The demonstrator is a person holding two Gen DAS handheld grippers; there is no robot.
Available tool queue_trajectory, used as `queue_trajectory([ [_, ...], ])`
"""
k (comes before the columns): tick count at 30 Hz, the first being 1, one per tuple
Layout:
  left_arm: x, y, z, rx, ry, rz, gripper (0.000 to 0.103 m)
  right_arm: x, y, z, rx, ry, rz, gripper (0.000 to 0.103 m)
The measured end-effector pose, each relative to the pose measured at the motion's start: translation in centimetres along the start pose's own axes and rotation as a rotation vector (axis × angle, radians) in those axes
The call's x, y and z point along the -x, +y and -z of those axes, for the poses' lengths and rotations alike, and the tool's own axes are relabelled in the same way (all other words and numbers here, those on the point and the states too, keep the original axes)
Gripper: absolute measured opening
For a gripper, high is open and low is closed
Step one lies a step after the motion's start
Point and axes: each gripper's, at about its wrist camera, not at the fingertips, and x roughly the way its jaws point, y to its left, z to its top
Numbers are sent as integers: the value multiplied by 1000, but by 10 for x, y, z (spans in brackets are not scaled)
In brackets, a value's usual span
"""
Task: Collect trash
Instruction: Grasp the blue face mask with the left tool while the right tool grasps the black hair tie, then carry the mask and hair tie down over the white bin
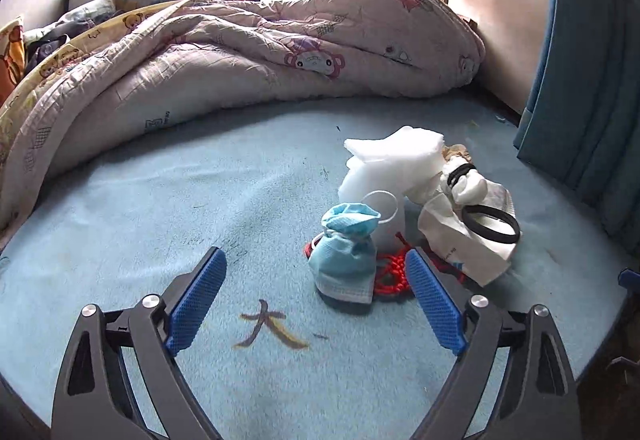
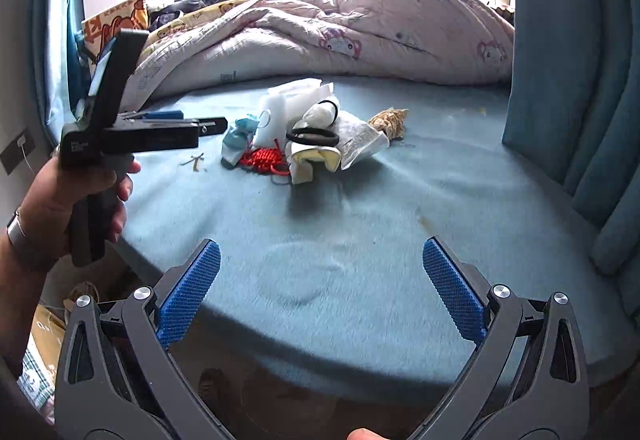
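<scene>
A: Where is the trash?

B: In one heap on the blue bed sheet [image 2: 400, 208], toward its far right corner, in front of the quilt [image 2: 360, 36]: blue face mask [image 1: 346, 252], white foam [image 1: 384, 168], red cord [image 1: 394, 274], black rings [image 1: 491, 228].

A: And the claws?

B: The left gripper [image 1: 316, 300] and right gripper [image 2: 320, 286] are both spread, holding nothing.

A: The risk?

B: I think a wide grab can topple the heap, or the cord can snag.
</scene>
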Motion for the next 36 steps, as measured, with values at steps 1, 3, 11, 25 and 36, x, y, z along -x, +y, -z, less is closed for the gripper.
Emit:
queue_trajectory([
  [1,-12,0,-1,-4,21,-1,78,-4,-4,-6,-6,-1,-5,98],
  [3,-29,-1,-5,-14,51,-5,75,-10,-7,-17,-5,-15,-3,98],
  [11,-52,-9,-9,-55,109,59,30,-38,-11,-48,-2,-26,-6,98],
  [25,19,28,40,14,8,85,27,-119,4,-78,23,83,-27,79],
  [36,62,42,63,0,-44,79,27,-100,7,-70,18,28,-31,44],
])
